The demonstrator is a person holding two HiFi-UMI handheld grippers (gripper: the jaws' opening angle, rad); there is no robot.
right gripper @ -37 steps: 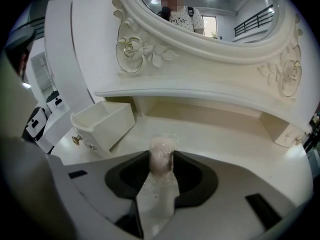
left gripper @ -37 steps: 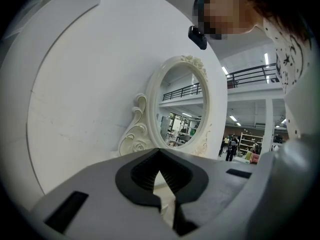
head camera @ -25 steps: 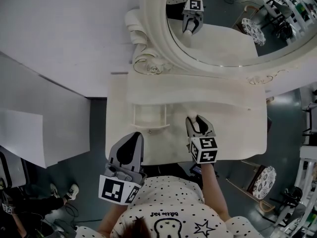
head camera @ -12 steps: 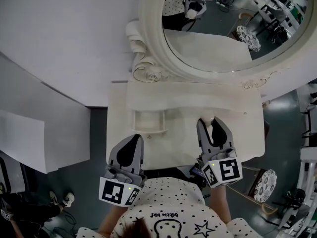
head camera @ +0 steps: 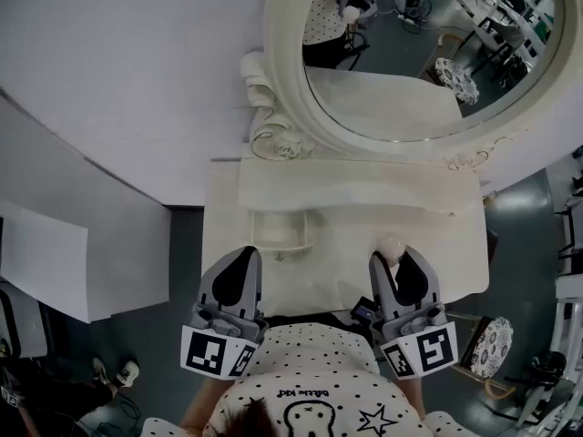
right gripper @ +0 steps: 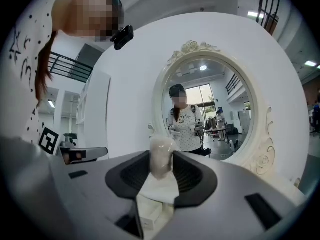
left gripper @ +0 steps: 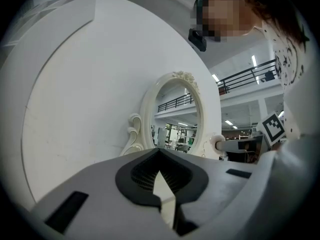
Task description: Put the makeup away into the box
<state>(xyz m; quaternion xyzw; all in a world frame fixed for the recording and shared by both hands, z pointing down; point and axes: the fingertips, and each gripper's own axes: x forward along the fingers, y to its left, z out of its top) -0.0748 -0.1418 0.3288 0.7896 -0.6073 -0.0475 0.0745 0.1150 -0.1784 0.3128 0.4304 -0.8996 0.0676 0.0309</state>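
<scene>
White shirt (head camera: pixel 314 364) with black dots

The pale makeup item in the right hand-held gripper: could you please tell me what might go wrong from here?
The pale makeup item is pinched only at the tips of the right hand-held gripper, near the vanity table's front edge; it might slip and drop to the floor.
The open box lies just ahead of the left hand-held gripper; the two might collide on the way over.
</scene>
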